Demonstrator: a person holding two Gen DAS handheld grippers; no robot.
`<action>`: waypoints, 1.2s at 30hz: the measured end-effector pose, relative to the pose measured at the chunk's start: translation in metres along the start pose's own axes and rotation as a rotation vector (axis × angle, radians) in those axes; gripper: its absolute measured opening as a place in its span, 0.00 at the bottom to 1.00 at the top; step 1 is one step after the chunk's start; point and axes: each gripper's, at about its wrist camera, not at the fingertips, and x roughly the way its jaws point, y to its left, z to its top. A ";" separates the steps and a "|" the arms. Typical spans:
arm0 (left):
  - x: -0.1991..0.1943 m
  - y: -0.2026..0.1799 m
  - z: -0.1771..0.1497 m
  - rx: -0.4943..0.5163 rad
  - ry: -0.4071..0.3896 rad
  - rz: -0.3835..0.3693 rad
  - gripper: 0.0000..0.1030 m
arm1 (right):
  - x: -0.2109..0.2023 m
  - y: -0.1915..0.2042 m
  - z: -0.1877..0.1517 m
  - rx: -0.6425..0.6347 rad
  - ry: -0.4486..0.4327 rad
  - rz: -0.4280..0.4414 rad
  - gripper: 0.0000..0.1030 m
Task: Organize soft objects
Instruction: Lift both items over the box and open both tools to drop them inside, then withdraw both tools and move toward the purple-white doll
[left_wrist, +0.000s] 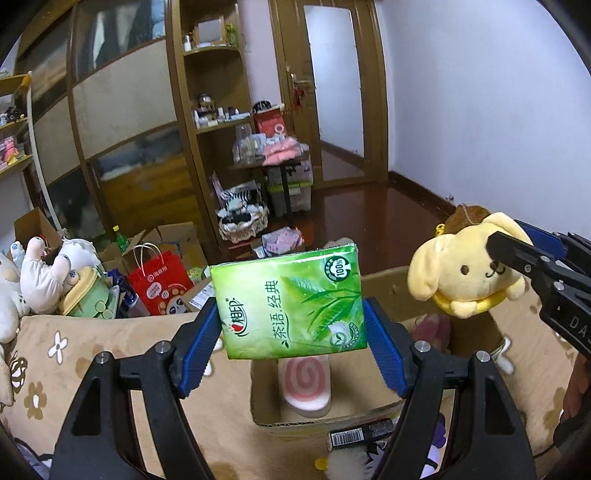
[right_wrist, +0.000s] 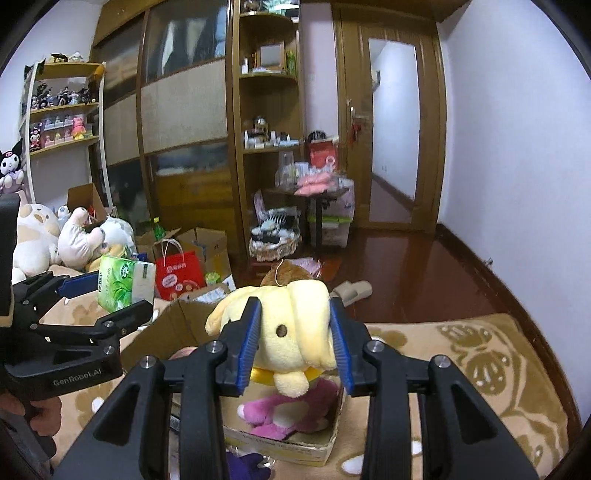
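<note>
Above an open cardboard box (left_wrist: 384, 284) on the bed, the left gripper (left_wrist: 291, 332) clamps a green tissue pack (left_wrist: 291, 302) while the right gripper (right_wrist: 295, 339) squeezes a yellow dog plush (right_wrist: 291, 332); lowering and releasing both into the box likely comes next.

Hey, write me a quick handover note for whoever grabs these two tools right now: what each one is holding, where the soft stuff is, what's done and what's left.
Left tool: shut on the green tissue pack, held in the air above the cardboard box.
Right tool: shut on the yellow dog plush, also held above the box.
Done: a pink swirl cushion and a pink plush already lie inside the box, which sits on the flowered blanket.
Left: probably lower both held items into the box and release. More plush toys are piled at the far left, likely still to be sorted.
</note>
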 end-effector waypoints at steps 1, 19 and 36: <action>0.003 -0.001 -0.002 0.003 0.009 -0.003 0.73 | 0.003 -0.001 -0.003 -0.001 0.010 -0.002 0.38; 0.015 -0.003 -0.021 -0.001 0.107 0.003 0.86 | 0.016 0.002 -0.029 0.014 0.103 0.008 0.44; -0.042 0.021 -0.040 -0.057 0.179 0.003 0.94 | -0.052 0.002 -0.032 0.061 0.046 -0.034 1.00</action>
